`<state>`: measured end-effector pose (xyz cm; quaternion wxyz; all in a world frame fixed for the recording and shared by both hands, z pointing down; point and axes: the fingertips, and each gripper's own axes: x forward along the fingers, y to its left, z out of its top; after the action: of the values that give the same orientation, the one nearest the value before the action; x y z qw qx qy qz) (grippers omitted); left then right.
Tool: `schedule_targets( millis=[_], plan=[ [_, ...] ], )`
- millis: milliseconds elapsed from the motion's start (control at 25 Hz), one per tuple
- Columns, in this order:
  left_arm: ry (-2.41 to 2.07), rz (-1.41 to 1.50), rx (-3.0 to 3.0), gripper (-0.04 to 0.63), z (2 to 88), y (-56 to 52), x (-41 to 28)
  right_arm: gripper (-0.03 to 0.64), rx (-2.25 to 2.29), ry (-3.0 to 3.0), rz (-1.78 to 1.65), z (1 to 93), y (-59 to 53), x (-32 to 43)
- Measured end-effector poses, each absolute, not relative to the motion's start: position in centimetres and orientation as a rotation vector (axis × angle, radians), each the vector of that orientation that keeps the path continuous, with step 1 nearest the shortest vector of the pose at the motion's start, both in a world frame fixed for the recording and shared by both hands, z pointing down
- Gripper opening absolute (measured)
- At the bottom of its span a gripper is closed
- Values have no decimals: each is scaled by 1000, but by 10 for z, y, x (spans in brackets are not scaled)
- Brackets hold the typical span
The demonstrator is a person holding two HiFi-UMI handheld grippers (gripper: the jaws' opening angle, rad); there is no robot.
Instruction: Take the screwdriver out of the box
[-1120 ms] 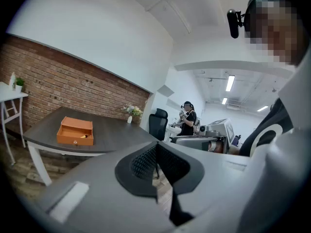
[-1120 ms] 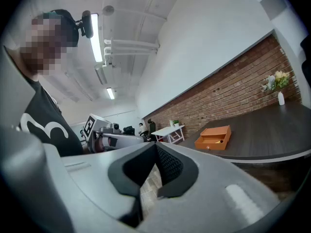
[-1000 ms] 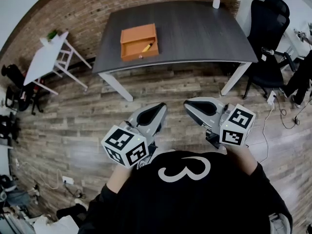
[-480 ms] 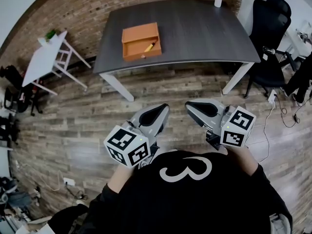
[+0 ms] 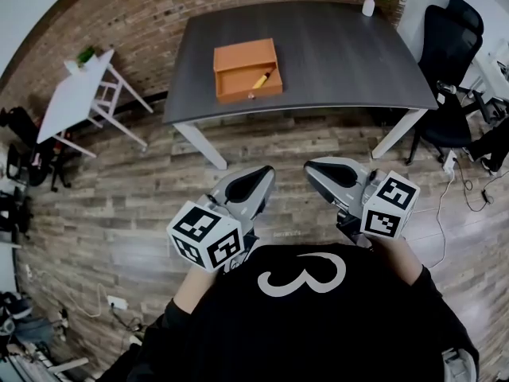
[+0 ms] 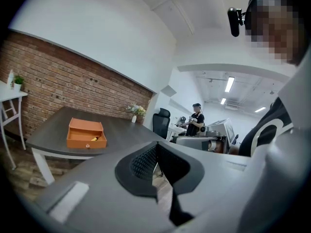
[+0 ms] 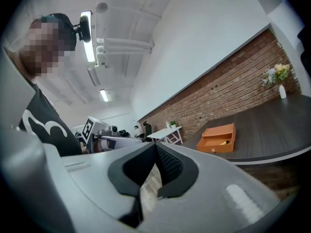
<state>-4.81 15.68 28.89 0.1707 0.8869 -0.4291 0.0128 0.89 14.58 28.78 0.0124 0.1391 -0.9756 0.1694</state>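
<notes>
Left gripper [image 5: 265,173] and right gripper [image 5: 312,166] are held side by side in front of the person's chest. Both have their jaws closed together with nothing between them. Far ahead, across a wood floor [image 5: 159,181], stands a dark table [image 5: 334,46]. An open orange box [image 5: 238,56] sits by its near-left edge, well apart from both grippers. The screwdriver [image 5: 262,79] lies inside the box, at its right.

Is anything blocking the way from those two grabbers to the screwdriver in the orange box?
Nothing visible. Only bare floor lies between the left gripper, the right gripper and the table. The screwdriver lies uncovered in the open box.
</notes>
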Motion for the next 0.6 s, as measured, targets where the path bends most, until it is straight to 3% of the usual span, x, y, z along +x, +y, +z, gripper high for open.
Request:
schedule_targets(
  millis=[600],
  plan=[
    [-1235,33,2453,17,314,100,-84,2,391,-3020,593,305,87,-26]
  ],
)
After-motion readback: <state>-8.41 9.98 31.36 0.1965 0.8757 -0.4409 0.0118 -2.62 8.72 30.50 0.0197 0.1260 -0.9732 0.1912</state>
